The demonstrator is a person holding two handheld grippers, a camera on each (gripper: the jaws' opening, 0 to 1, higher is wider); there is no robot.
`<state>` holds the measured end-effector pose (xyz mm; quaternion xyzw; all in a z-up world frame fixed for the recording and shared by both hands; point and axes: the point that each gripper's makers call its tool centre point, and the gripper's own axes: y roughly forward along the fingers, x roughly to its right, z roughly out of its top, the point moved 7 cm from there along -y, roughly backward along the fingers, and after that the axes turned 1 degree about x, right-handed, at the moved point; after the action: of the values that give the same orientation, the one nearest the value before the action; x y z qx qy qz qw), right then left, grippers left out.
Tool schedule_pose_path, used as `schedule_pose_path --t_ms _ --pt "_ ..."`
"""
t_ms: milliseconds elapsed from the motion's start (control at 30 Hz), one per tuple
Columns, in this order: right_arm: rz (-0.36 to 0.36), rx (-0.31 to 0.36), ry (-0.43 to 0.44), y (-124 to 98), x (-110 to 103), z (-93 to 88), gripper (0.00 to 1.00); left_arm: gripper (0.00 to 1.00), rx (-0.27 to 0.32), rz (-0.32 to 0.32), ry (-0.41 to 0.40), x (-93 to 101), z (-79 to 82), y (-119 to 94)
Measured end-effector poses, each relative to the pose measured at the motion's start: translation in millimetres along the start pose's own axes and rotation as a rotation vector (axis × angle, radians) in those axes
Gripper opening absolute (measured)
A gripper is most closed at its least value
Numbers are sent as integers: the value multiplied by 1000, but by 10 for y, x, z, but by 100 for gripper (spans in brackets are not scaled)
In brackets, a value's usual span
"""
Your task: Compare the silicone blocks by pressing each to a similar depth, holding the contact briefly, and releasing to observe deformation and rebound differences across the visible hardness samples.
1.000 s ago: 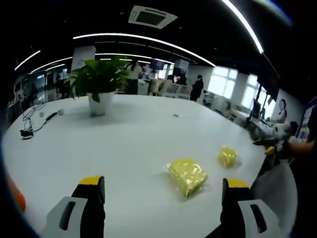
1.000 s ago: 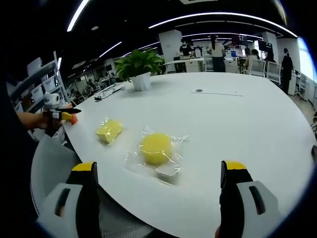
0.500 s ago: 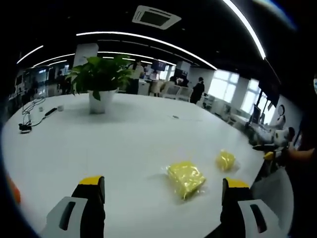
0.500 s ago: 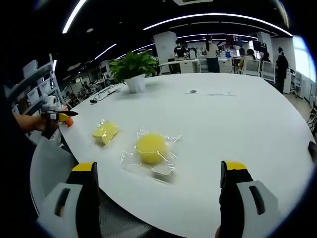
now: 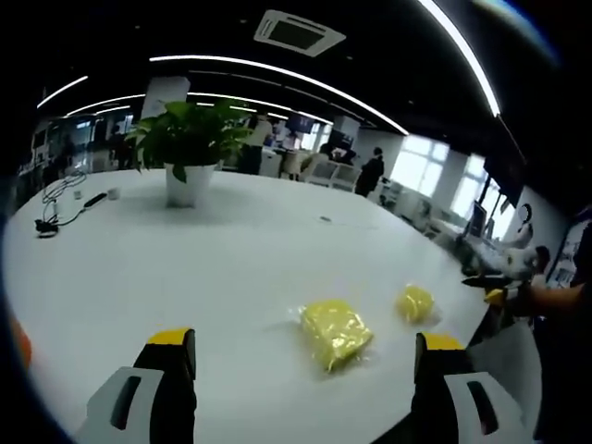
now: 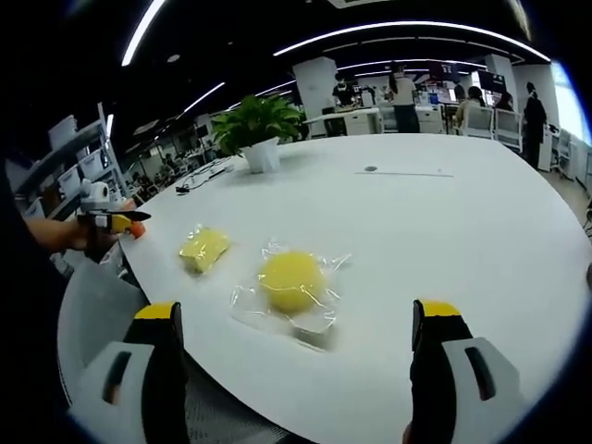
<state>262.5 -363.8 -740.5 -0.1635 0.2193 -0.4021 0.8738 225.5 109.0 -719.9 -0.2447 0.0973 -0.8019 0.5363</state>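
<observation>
Two yellow silicone samples in clear plastic bags lie on the white table (image 5: 166,259). The squarish block (image 5: 333,330) (image 6: 203,247) is nearer my left side; the round block (image 6: 289,280) (image 5: 415,302) is nearer my right. My left gripper (image 5: 301,356) is open above the table edge, the squarish block between and ahead of its jaws. My right gripper (image 6: 301,328) is open too, with the round block just ahead between its jaws. Neither touches a block. The other gripper (image 6: 113,220) (image 5: 499,291) appears at each view's edge, held in a hand.
A potted green plant (image 5: 187,148) (image 6: 259,129) stands on the far part of the table. Cables (image 5: 57,205) lie at the far left. The table's curved edge (image 6: 231,388) runs close below my jaws. People and desks fill the office behind.
Both views shifted slightly with the hands. In the left gripper view the blocks slid a little left and lower. The jaws stay open.
</observation>
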Motion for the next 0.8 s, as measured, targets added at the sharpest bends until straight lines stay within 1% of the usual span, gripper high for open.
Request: schedule_pose_path --t_ms 167,367,500,667,800 --pt "6 -3 -1 27 25 19 97 100 11 -9 -42 26 -47 -52" --pt "1 17 -3 -12 54 87 97 100 2 7 -41 -53 -67 -50" --pt "-13 18 12 -35 86 48 97 100 -11 6 -20 -78 -45 -31" --pt "-10 5 17 1 47 3 97 100 1 3 -16 -75 -15 -24" --pt "-6 2 15 36 18 26 97 100 0 11 -22 -107 -15 -38"
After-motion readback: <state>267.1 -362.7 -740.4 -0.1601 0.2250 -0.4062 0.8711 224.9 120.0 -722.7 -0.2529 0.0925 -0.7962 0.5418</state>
